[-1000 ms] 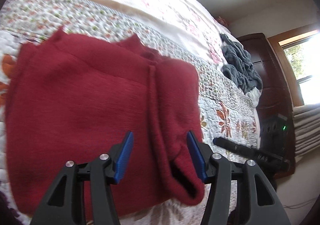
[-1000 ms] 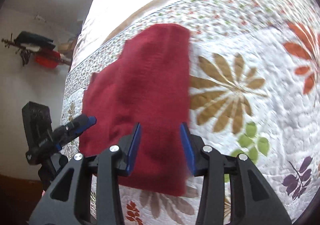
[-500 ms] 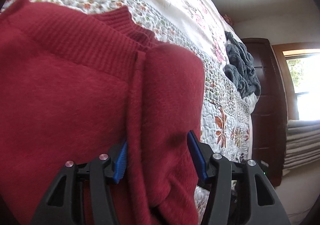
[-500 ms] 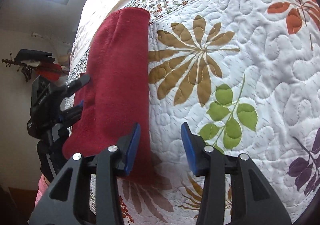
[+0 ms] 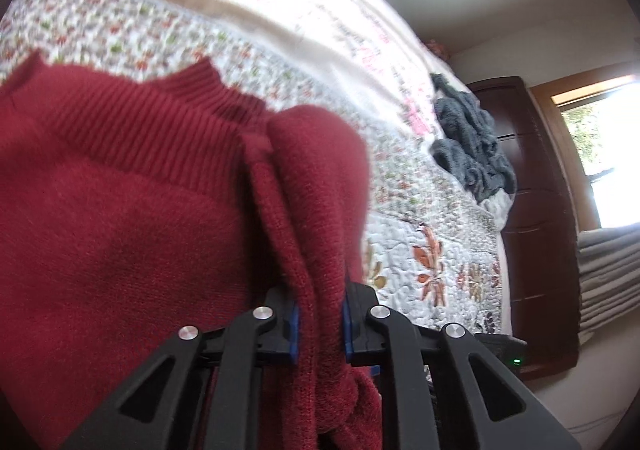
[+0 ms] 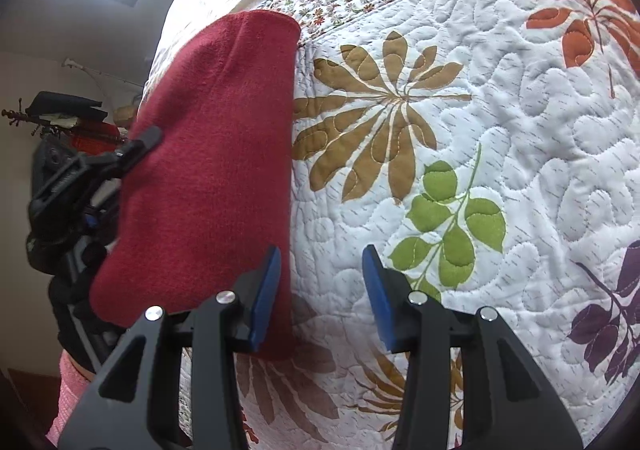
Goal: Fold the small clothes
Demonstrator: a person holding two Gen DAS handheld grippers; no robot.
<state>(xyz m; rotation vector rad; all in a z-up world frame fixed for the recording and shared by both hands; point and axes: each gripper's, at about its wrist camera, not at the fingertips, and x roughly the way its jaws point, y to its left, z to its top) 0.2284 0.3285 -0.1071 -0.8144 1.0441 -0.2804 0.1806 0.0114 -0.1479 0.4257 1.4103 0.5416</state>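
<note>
A dark red knit sweater [image 5: 120, 218] lies on the flowered quilt [image 5: 448, 250], its ribbed collar at the far side. My left gripper [image 5: 320, 330] is shut on the sweater's folded right edge, with a thick fold of red knit squeezed between the blue pads. In the right wrist view the same sweater [image 6: 212, 154] shows as a long red strip at the left. My right gripper [image 6: 320, 294] stands open just right of that strip over bare quilt [image 6: 520, 130], holding nothing. The left gripper [image 6: 96, 170] appears there at the sweater's far left edge.
A grey knit garment [image 5: 472, 142] is heaped near the bed's far right edge. Dark wooden furniture [image 5: 536, 210] and a bright window [image 5: 612, 154] stand beyond the bed. A rack with dark and red items [image 6: 68, 122] hangs on the wall in the right wrist view.
My left gripper has moved onto the sweater's folded edge and shut on it. My right gripper slid right off the sweater and remains open over the quilt.
</note>
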